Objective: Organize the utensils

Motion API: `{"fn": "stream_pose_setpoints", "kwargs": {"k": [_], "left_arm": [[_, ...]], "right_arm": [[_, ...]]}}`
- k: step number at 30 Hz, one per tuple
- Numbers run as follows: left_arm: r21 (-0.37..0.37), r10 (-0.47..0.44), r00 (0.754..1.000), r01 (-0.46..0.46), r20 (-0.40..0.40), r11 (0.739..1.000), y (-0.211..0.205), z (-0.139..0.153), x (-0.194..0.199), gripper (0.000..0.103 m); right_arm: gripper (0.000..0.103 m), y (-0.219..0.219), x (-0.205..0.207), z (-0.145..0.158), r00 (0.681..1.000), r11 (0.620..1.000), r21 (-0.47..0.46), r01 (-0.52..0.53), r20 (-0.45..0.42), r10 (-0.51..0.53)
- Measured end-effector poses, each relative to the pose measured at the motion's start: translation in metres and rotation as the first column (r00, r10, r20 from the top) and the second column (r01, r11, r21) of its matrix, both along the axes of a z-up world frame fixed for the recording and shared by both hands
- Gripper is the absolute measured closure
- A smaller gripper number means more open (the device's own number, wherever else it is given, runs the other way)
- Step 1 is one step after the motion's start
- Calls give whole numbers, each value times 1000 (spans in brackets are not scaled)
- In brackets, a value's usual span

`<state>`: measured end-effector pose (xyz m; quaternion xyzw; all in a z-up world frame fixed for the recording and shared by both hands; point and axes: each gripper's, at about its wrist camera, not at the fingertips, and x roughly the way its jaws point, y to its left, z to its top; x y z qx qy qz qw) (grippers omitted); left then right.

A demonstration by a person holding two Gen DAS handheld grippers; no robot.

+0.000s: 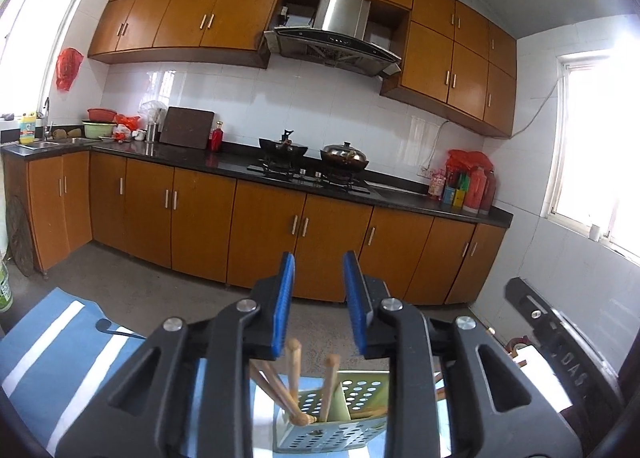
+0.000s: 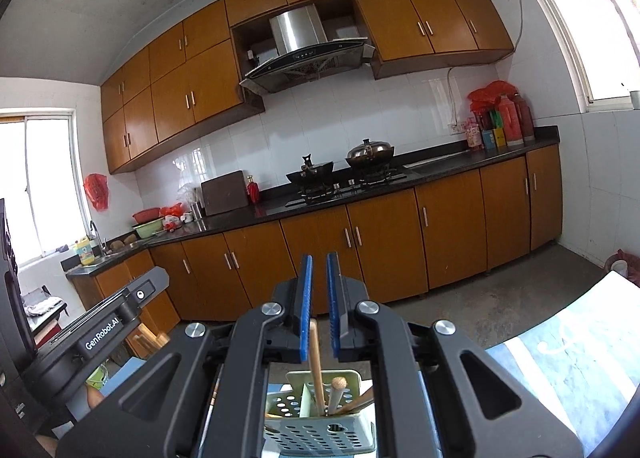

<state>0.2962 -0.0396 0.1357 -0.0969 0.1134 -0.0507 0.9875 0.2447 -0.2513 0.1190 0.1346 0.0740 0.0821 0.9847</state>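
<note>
A: 2 views on file. Left wrist view first: what is the state of the left gripper (image 1: pixel 319 298)?

B: Its blue pads (image 1: pixel 283 304) stand spread, nothing between them. Directly below the gripper sits the green perforated utensil holder (image 1: pixel 362 392), resting on the blue-and-white striped cloth (image 1: pixel 52 354). Several wooden chopsticks (image 1: pixel 294 372) lean inside the holder, tips up toward the gripper. I count at least 3; the gripper body hides the rest.

A: Anything else relative to the holder?

B: Part of the right unit shows to the holder's right. Orange kitchen cabinets (image 1: pixel 264 230) lie well beyond it.

A: Right wrist view?

B: Right gripper (image 2: pixel 319 306) hangs above the same holder (image 2: pixel 320 424). Pads are close together with a narrow gap. 1 chopstick (image 2: pixel 316 362) rises from the holder to the lower edge of the left pad (image 2: pixel 306 306); whether it is pinched, I cannot tell. A round-ended stick (image 2: pixel 337 392) stands beside it in the holder.
</note>
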Motion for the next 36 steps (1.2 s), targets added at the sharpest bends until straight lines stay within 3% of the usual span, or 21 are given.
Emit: {"fn": "stream_pose_setpoints", "kwargs": {"k": [4, 6, 12, 14, 17, 22, 30, 36], "left_arm": [[-13, 12, 1000, -12, 3, 1000, 12, 12, -18, 69], [-12, 12, 1000, -12, 5, 1000, 17, 16, -31, 64], [46, -11, 1000, 11, 5, 999, 36, 12, -83, 35], [62, -33, 999, 33, -4, 998, 44, 4, -106, 21], [69, -46, 999, 46, -13, 997, 53, -10, -136, 8], [79, -37, 999, 38, -20, 996, 65, -35, -185, 4], [199, 36, 999, -30, -24, 980, 58, -67, -237, 4], [222, 32, 999, -23, -37, 975, 55, -88, -257, 4]], "right_arm": [[67, -5, -23, 14, 999, 1000, -9, 14, 38, -14], [67, -7, -33, 18, 999, 1000, -19, 13, 48, -12], [33, -14, -79, 17, 999, 999, -48, 4, 50, -2], [17, -13, -97, 8, 999, 997, -78, 2, 37, 1], [4, -5, -119, -3, 999, 989, -150, 11, 34, -6], [2, 9, -151, -27, 999, 970, -242, 36, 7, -35], [2, 11, -183, -58, 996, 978, -209, 17, -79, -35], [2, 16, -196, -75, 995, 974, -226, 1, -100, -24]]}}
